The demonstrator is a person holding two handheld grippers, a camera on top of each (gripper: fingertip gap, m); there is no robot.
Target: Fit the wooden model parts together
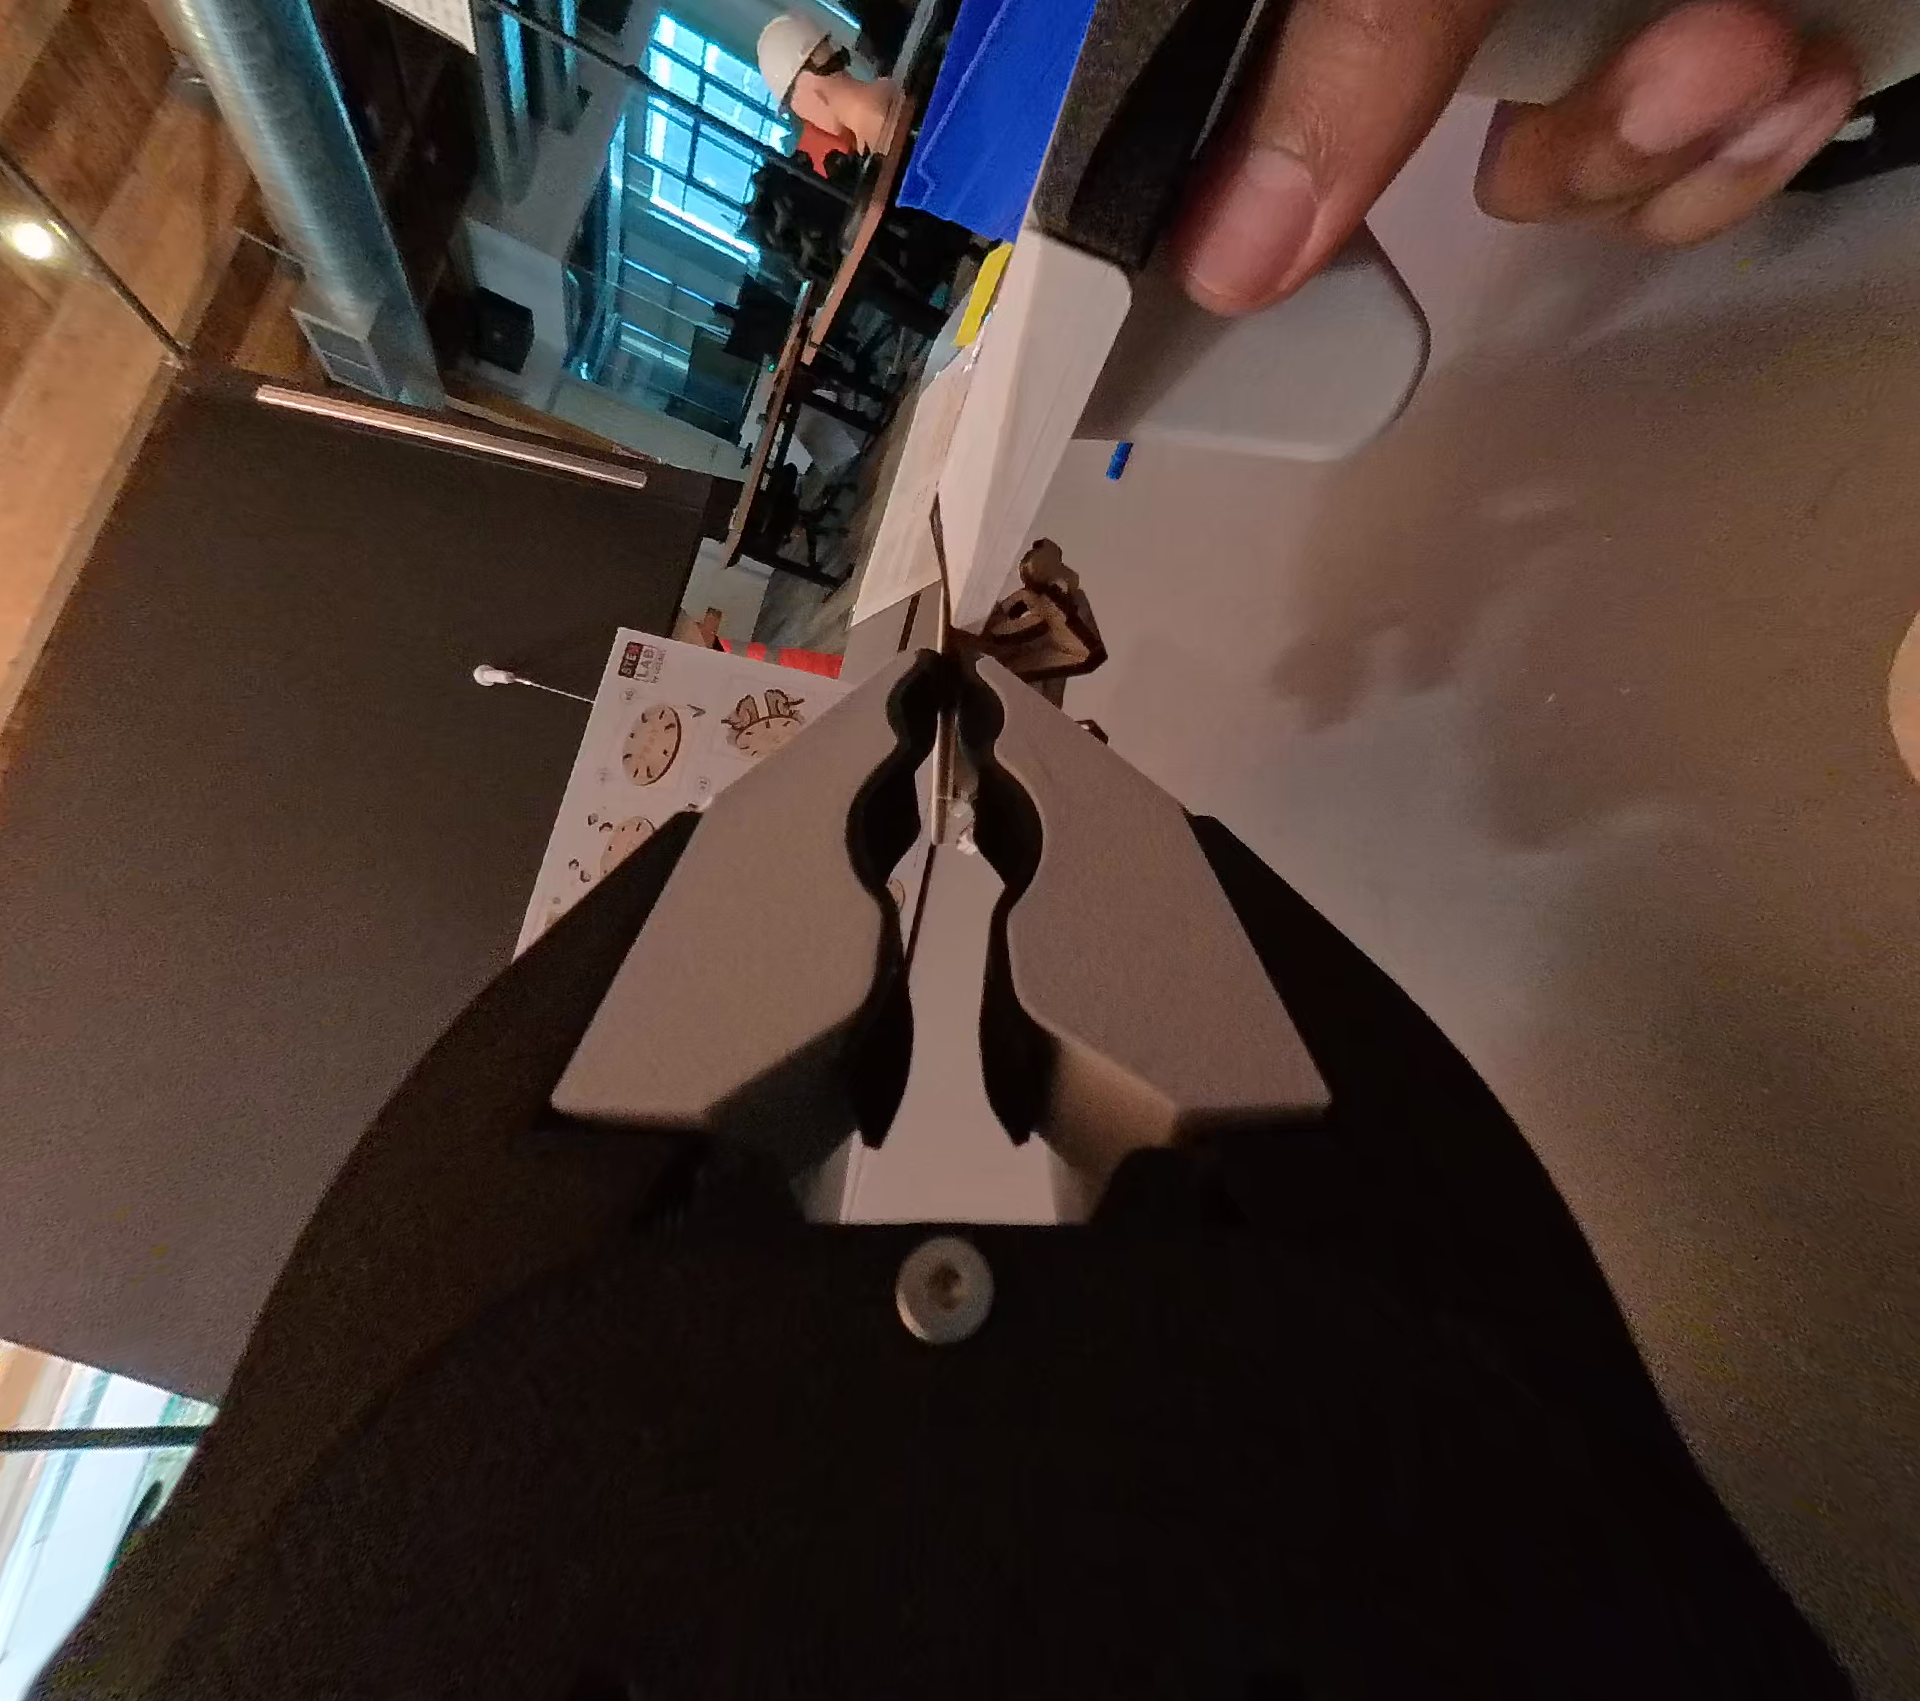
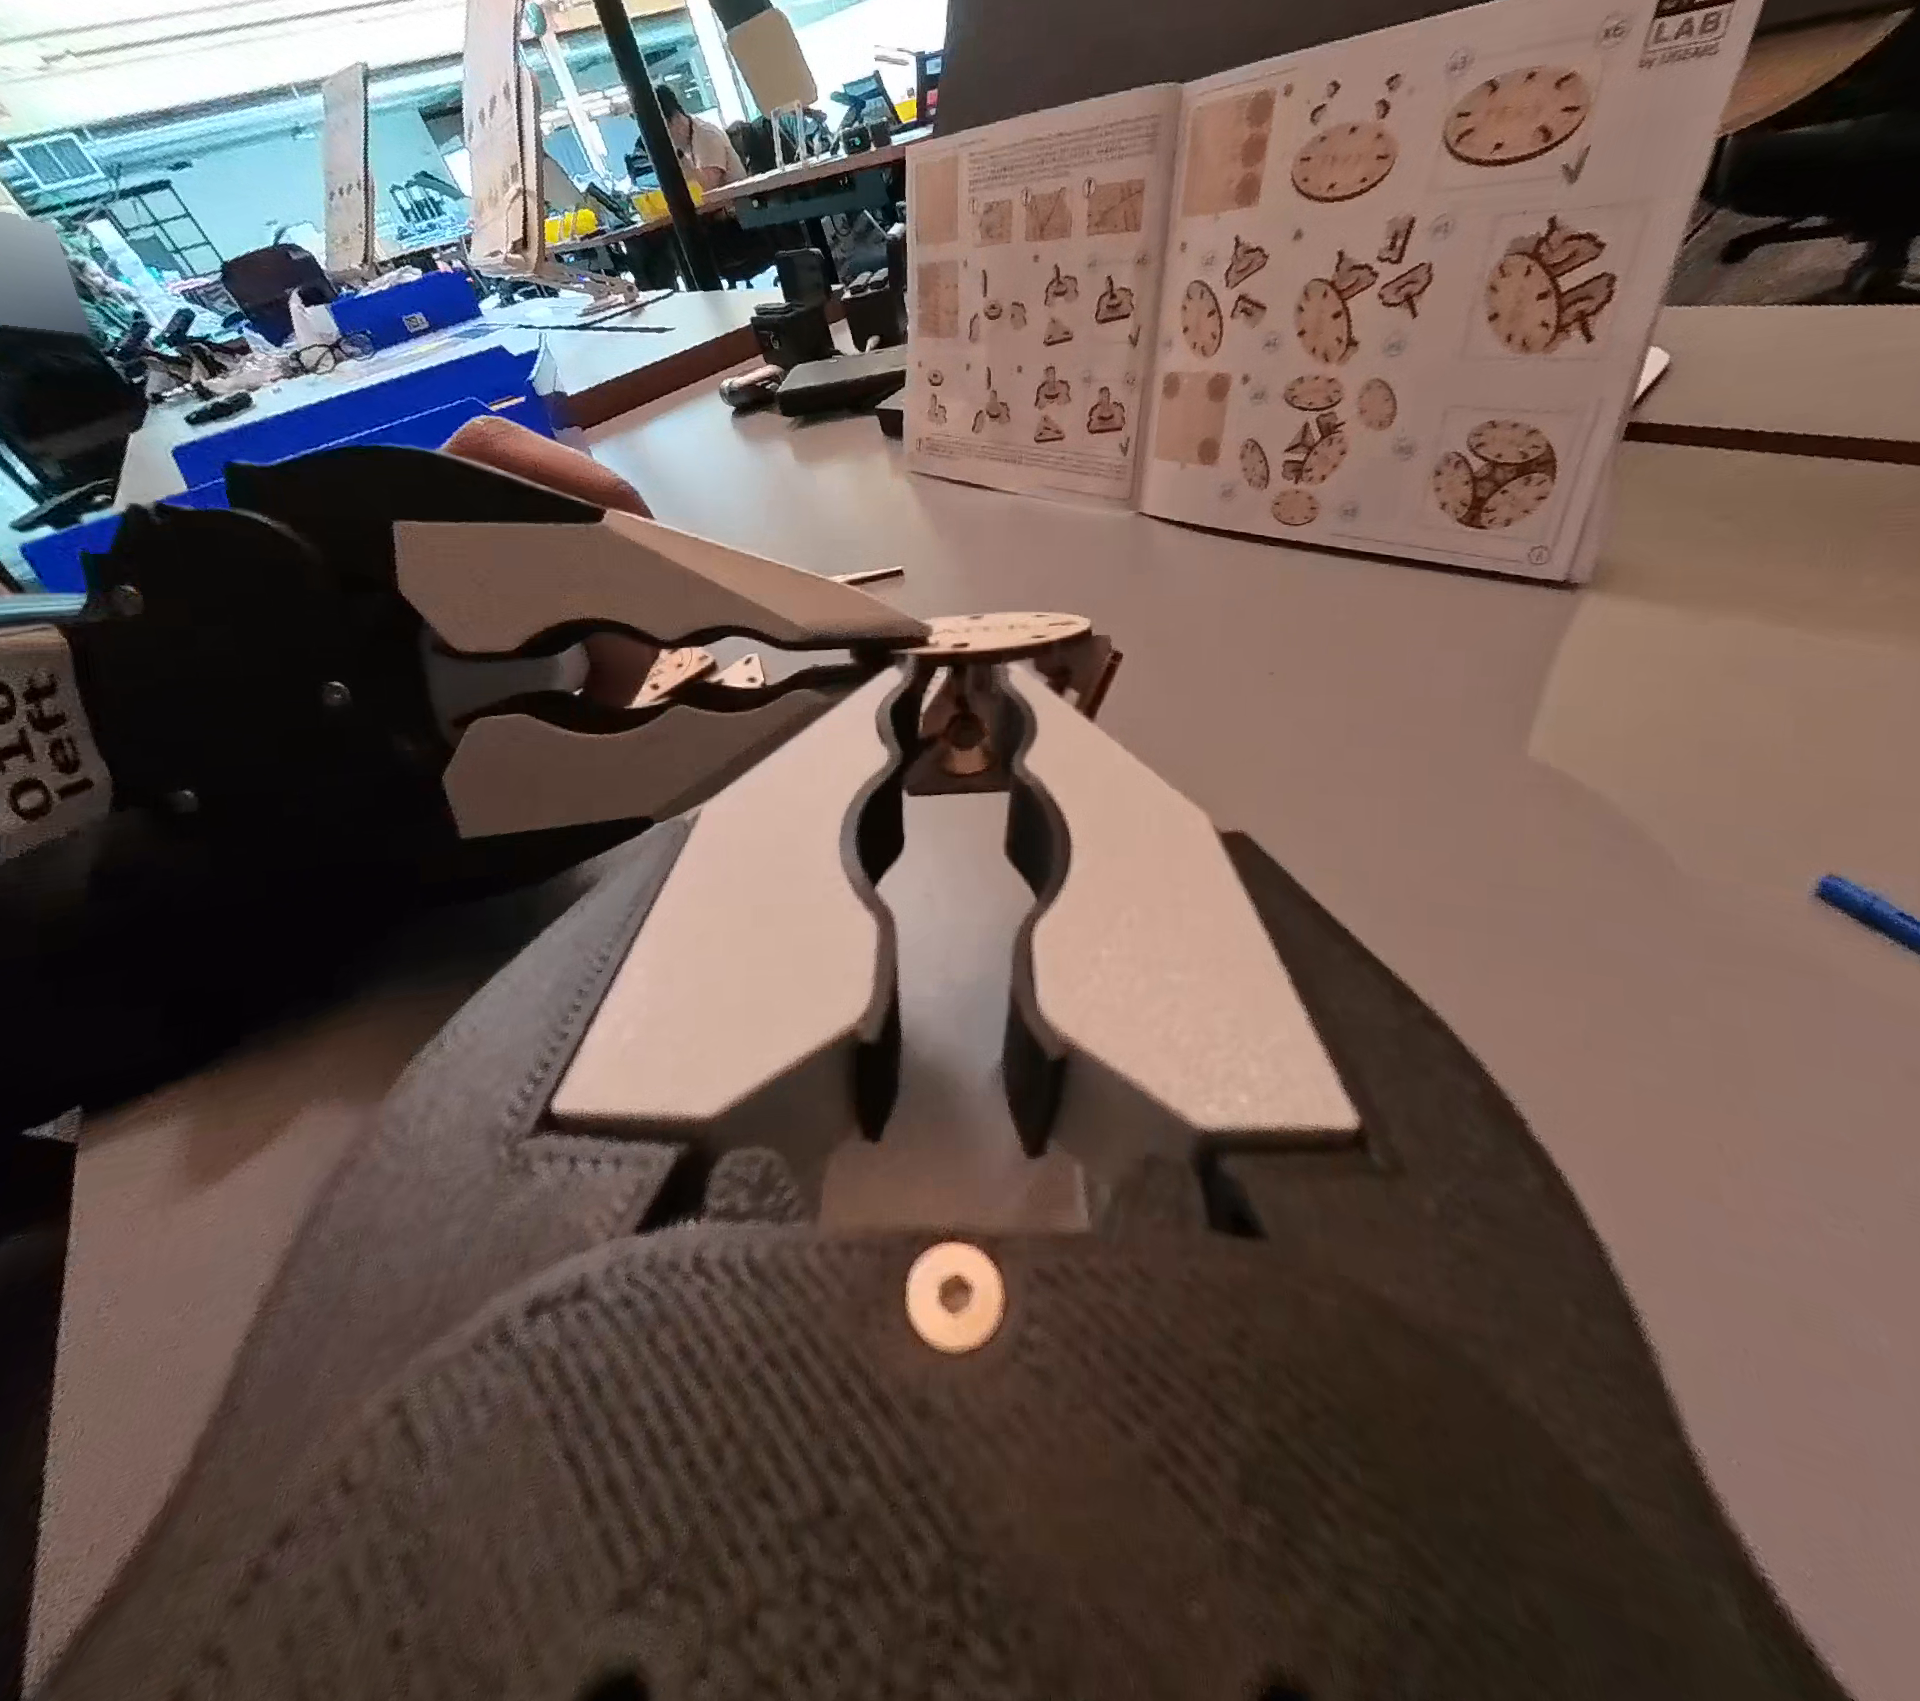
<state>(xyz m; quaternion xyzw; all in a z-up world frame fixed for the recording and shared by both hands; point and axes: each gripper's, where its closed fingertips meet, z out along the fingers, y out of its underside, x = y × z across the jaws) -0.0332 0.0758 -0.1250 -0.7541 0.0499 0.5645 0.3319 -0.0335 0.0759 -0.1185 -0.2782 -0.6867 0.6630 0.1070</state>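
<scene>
In the right wrist view a round wooden disc (image 2: pixel 1003 628) with small slots lies flat on top of a small wooden support piece (image 2: pixel 961 747) above the grey table (image 2: pixel 1351 768). My left gripper (image 2: pixel 894 643) comes in from the left and is shut on the disc's near edge. My right gripper (image 2: pixel 961 701) is closed on the support piece just under the disc. In the left wrist view my left gripper (image 1: pixel 948 664) pinches the disc (image 1: pixel 943 778), seen edge-on. The right gripper (image 1: pixel 971 602) reaches in from above by the wooden assembly (image 1: pixel 1044 623), with a hand (image 1: pixel 1351 41) on it.
An open instruction booklet (image 2: pixel 1299 321) stands at the back of the table. Loose wooden parts (image 2: pixel 686 675) lie behind the left gripper. A blue bin (image 2: pixel 364 415) sits at the left, a blue pen (image 2: pixel 1870 913) at the right. Dark devices (image 2: pixel 831 384) lie beside the booklet. The grippers are tip to tip, or close to it. Both grippers' tips are roughly 20 cm from the blue pen (image 2: pixel 1870 913).
</scene>
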